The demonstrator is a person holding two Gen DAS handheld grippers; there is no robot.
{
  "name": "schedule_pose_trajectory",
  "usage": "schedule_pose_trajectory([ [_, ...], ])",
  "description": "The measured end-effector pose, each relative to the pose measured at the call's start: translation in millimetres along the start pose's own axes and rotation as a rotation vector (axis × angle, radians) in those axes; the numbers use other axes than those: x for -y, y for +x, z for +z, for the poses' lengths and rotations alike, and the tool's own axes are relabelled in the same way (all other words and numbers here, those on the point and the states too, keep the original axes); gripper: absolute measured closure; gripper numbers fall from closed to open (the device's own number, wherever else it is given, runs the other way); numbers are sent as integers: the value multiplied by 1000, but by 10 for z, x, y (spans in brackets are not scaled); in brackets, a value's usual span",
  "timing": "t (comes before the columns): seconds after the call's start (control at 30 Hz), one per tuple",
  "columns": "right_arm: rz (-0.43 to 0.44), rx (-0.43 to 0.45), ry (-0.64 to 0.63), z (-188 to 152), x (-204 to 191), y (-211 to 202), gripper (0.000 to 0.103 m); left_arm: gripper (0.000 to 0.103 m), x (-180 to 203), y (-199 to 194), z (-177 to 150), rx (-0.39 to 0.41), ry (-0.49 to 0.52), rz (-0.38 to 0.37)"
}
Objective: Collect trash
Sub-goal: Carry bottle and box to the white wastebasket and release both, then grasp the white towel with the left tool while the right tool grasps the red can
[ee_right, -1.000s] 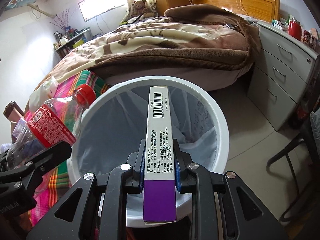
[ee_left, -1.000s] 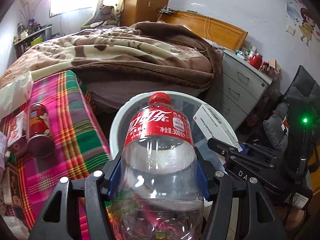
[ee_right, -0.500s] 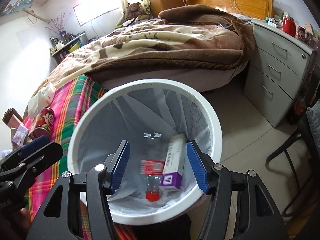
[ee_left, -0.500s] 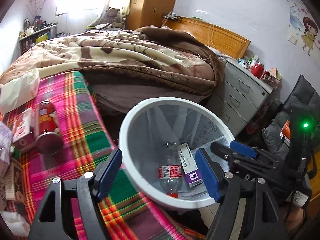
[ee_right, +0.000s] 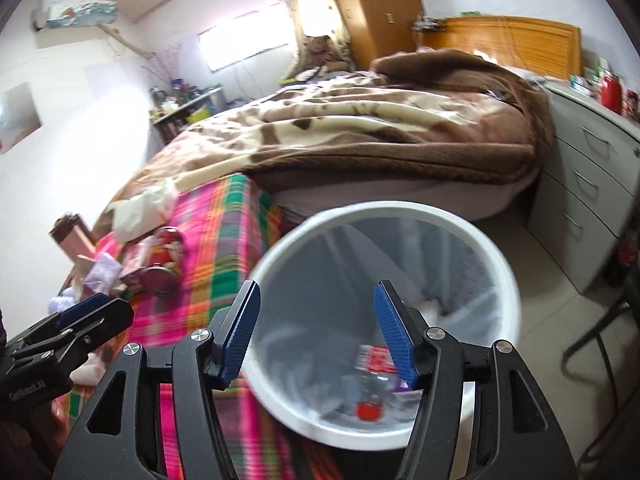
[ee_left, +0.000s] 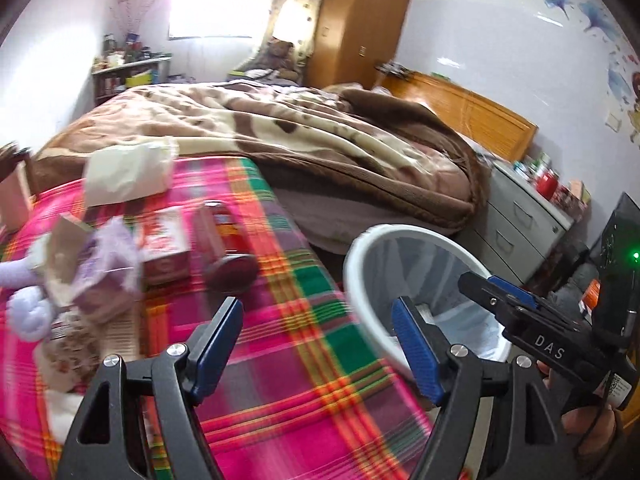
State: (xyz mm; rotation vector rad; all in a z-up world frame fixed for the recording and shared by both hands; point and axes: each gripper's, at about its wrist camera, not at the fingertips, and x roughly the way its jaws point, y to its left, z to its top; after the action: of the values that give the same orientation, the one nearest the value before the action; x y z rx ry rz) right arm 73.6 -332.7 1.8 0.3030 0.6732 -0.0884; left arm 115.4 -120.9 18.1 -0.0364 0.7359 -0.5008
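My left gripper (ee_left: 316, 308) is open and empty over the pink plaid cloth (ee_left: 304, 380), left of the white lined bin (ee_left: 360, 248). On the cloth beyond it lie a red can (ee_left: 226, 236), a red-and-white box (ee_left: 164, 246), a crumpled purple wrapper (ee_left: 104, 264) and a white bag (ee_left: 128, 172). Above the bin (ee_right: 360, 210) my right gripper (ee_right: 318, 292) stands open with nothing between its fingers. Inside the bin lie a clear cola bottle (ee_right: 368, 396) and a purple-ended box (ee_right: 400, 386), the box partly hidden by a finger. The left gripper (ee_right: 114, 306) shows at the lower left of the right wrist view.
A bed with a brown blanket (ee_left: 320, 136) stands behind the cloth and the bin. Grey drawers (ee_right: 592, 184) line the right wall, and a chair leg (ee_right: 592, 336) is right of the bin. A hand (ee_left: 580, 420) holds the right gripper (ee_left: 480, 282).
A second ago the left gripper held the bottle and the right held the box over the bin; both dropped in. The left gripper has since swung left over the cloth; the right rose slightly.
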Motion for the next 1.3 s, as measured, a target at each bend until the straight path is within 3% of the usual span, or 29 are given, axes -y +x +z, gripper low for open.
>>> schedule_pose_trajectory([
  [0.2, 47, 37, -88, 9, -363, 83, 42, 23, -428, -183, -47, 27, -67, 80],
  [0.5, 93, -30, -160, 15, -801, 367, 42, 21, -1057, -409, -204, 43, -157, 195],
  [0.67, 106, -67, -189, 21, -976, 552, 42, 21, -1302, -454, -328, 20, -192, 218],
  [0.87, 118, -101, -225, 81, -1165, 741, 42, 21, -1480, -433, -522, -33, -171, 212],
  [1.0, 127, -118, -225, 112, -1248, 855, 42, 21, -1548, -438, -621, -72, -134, 171],
  [1.3, 150, -168, -241, 160, -1378, 1078, 42, 21, -1471, -366, -745, -158, 28, 132],
])
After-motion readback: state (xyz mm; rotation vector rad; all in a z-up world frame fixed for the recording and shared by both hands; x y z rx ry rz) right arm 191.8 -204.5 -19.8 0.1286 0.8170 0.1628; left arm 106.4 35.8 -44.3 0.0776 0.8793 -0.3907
